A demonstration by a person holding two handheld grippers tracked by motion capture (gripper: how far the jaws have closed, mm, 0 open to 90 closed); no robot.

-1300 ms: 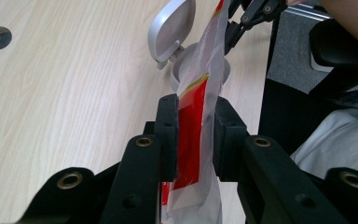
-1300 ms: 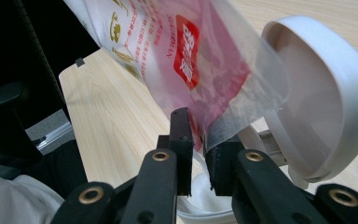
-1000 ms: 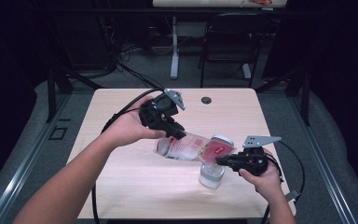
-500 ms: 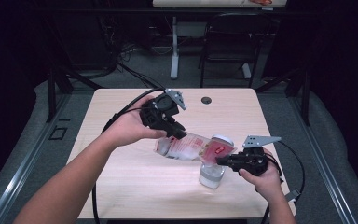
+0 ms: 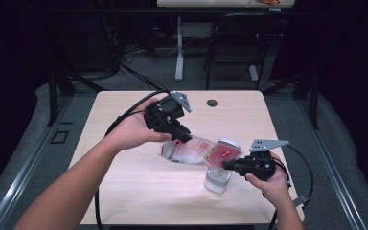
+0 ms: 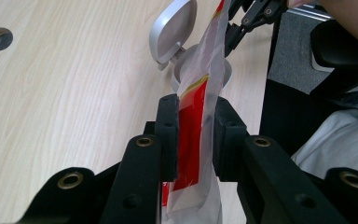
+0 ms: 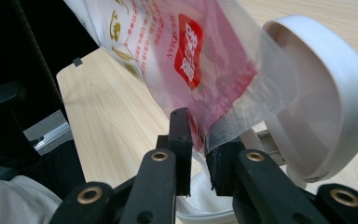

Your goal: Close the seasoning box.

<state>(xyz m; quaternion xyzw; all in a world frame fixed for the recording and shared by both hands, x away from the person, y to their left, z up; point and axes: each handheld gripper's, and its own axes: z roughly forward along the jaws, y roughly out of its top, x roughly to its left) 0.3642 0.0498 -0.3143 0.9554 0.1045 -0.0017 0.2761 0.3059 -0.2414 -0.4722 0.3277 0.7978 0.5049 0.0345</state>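
While both hands sit over the light wooden table (image 5: 139, 191), the clear plastic pouch with red print (image 5: 196, 151) hangs between the two grippers, tilted, upper end toward the left one. Left gripper (image 5: 179, 136): jaws clamped tight on the pouch's upper end, red panel pinched flat between the pads in the left gripper view (image 6: 193, 135). Right gripper (image 5: 227, 165): jaws nearly closed on the pouch's lower edge, clear film gripped between the pads (image 7: 198, 140). Lower end of the pouch sits right over the mouth of the small clear plastic jar (image 5: 218, 179), which stands upright on the table near its front right. Jar's white hinged flip lid (image 7: 317, 98) is open, tipped back just behind the pouch. Small round cable hole (image 5: 212, 102) near the far table edge, well apart.
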